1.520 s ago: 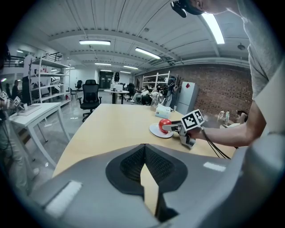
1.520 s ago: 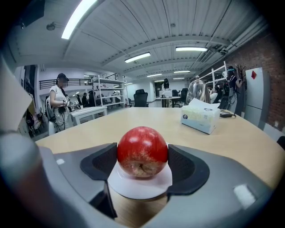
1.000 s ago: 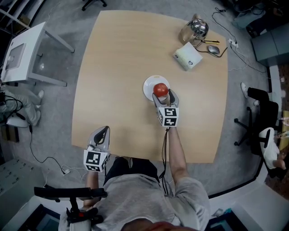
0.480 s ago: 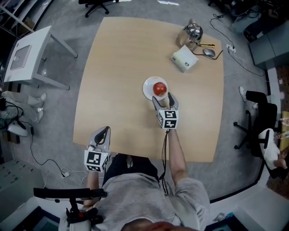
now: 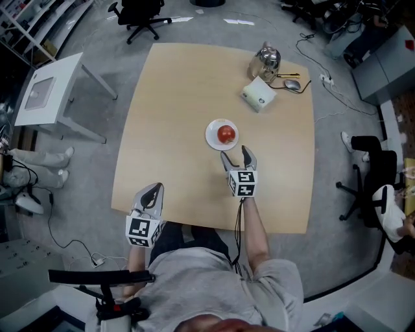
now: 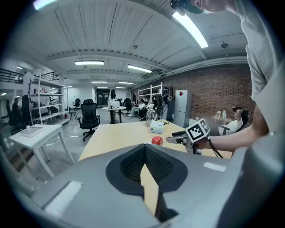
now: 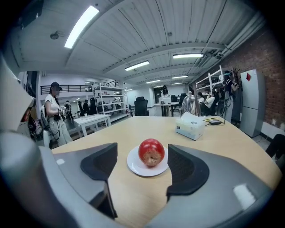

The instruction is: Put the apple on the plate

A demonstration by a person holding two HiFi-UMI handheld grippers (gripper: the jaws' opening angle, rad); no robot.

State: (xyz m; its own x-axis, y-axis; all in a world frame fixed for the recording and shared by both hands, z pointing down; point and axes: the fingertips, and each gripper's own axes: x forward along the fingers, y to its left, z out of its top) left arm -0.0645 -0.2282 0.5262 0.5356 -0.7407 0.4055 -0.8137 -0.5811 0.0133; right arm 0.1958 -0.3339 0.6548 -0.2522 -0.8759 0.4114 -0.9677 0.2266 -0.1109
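Note:
A red apple (image 5: 226,134) rests on a small white plate (image 5: 214,138) near the middle of the wooden table (image 5: 175,97). My right gripper (image 5: 237,156) is open, a short way nearer to me than the plate, with nothing between its jaws. In the right gripper view the apple (image 7: 151,152) and plate (image 7: 137,166) lie straight ahead beyond the gripper (image 7: 142,164). My left gripper (image 5: 154,192) is shut at the table's near left edge, empty. From the left gripper view (image 6: 145,156) the apple (image 6: 156,140) is far off.
At the table's far right stand a metal kettle (image 5: 266,59), a white tissue box (image 5: 258,94), a computer mouse (image 5: 290,83) and a yellow tool. A white side table (image 5: 55,97) is on the left, office chairs (image 5: 142,11) around. A person stands by shelves (image 7: 54,114).
The right gripper has let go of the apple and drawn back toward me, jaws open. The apple stays on the plate. The left gripper has barely moved.

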